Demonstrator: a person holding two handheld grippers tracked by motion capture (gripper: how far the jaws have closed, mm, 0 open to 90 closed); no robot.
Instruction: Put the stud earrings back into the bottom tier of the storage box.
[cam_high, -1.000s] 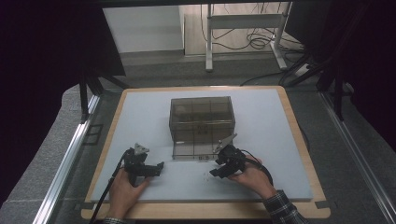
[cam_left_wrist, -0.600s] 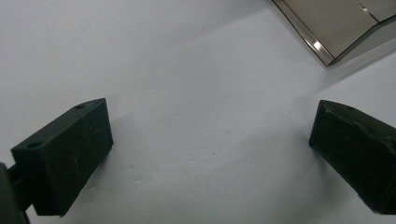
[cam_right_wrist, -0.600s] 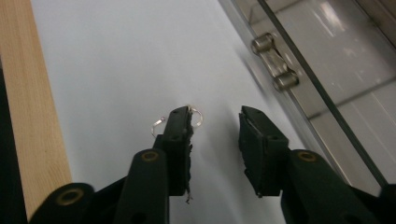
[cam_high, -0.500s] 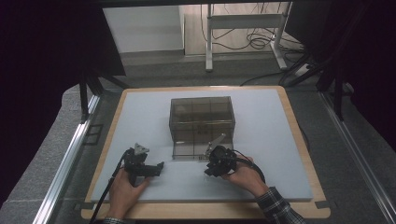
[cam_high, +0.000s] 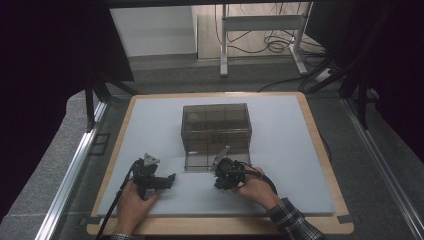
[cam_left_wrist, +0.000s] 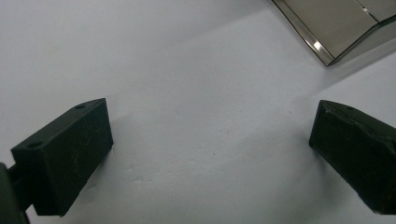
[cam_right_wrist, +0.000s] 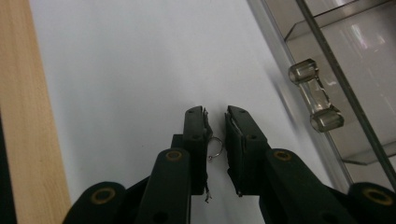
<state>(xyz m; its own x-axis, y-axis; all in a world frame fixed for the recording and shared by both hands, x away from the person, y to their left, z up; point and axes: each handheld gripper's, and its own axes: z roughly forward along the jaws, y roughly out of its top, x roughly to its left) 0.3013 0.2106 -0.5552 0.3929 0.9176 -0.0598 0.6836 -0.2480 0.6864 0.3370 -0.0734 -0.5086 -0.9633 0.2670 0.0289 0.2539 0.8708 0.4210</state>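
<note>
1. Looks like a lab test bench: a white mat (cam_high: 150, 130) on a wood-edged board (cam_high: 320, 150).
2. Black curtains (cam_high: 45, 75) hang at both sides.
3. Cables (cam_high: 270, 42) lie on the floor behind, by a metal stand (cam_high: 260, 22).

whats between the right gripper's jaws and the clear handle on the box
Bare white mat: in the right gripper view nothing lies between the right gripper and the clear handle of the smoked box.
</note>
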